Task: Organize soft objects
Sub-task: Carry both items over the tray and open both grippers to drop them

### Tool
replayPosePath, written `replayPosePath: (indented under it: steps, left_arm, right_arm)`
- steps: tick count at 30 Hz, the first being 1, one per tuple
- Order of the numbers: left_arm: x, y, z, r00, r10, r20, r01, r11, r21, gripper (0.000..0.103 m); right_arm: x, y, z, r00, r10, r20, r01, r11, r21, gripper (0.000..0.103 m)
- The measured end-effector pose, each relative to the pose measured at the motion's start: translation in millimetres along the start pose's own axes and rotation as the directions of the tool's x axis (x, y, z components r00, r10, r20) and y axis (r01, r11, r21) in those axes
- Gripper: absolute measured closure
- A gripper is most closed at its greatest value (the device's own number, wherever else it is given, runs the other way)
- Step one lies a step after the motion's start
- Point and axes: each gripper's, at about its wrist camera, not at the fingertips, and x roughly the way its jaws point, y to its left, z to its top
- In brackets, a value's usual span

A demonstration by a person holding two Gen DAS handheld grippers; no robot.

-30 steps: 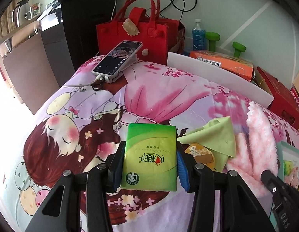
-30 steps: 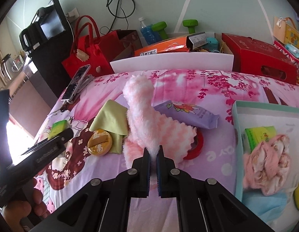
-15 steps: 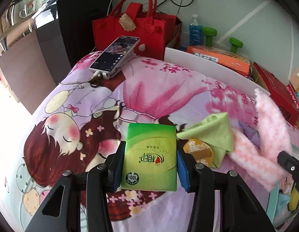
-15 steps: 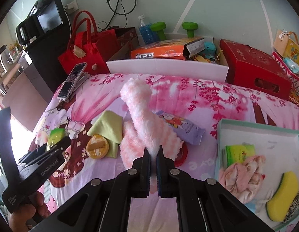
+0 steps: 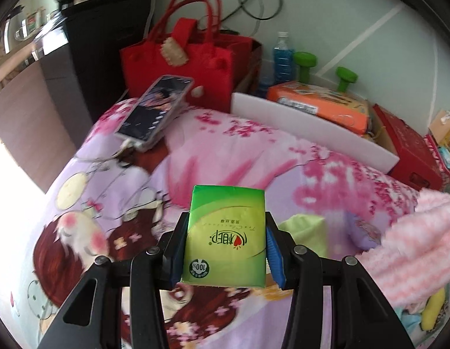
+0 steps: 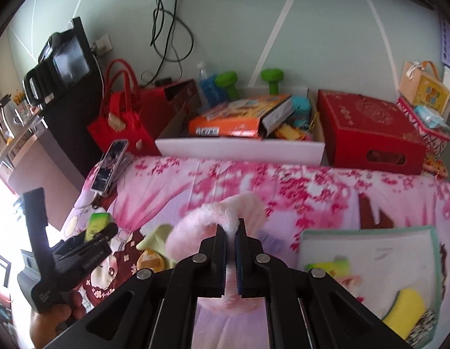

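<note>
Two tongs, one load each: your left gripper (image 5: 226,240) clamps one green tissue pack (image 5: 225,232) by its long sides, its long axis running straight ahead, while your right gripper (image 6: 231,250) is pinched tight on one pink fluffy towel (image 6: 222,212) that loops ahead of the tips. Below both, the pink bedspread (image 6: 283,180) lies bare up to the white box (image 6: 239,148) at its far edge. Right of your right gripper sits one tray (image 6: 367,229) with a yellow sponge (image 6: 405,308), its middle free.

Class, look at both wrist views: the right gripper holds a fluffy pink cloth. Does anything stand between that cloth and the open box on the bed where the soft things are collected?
Nothing visible does. The right gripper holds the fluffy pink cloth above the bed cover. The open box lies just to its right in this view, with only bare cover between them.
</note>
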Motion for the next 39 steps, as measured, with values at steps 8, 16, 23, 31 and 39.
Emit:
replayPosePath:
  steps: [8,16,23,31,39]
  left_arm:
    - [4,-44,11,0.995,-0.096,-0.020,0.098,0.992,0.076,0.054]
    - [4,-88,16,0.986,-0.165,-0.033,0.168,0.973,0.160,0.054]
    - [-2,-147,-2,0.959,-0.272,-0.077,0.283,0.922,0.264,0.054]
    - [-11,-237,-45,0.903,-0.397,-0.166,0.429,0.798,0.424,0.054]
    - [-8,-299,-71,0.870,-0.444,-0.215,0.489,0.723,0.488,0.054]
  right_arm:
    - [-36,-37,26,0.999,-0.034,0.033,0.033,0.999,0.032,0.098]
    - [-62,-95,30,0.984,-0.178,0.014,0.174,0.977,0.125,0.098]
    - [-86,-152,8,0.939,-0.345,0.011,0.335,0.919,0.208,0.098]
    - [-99,-212,-26,0.886,-0.463,-0.026,0.452,0.848,0.276,0.098]
    - [-70,-237,-59,0.888,-0.445,-0.110,0.457,0.840,0.293,0.098]
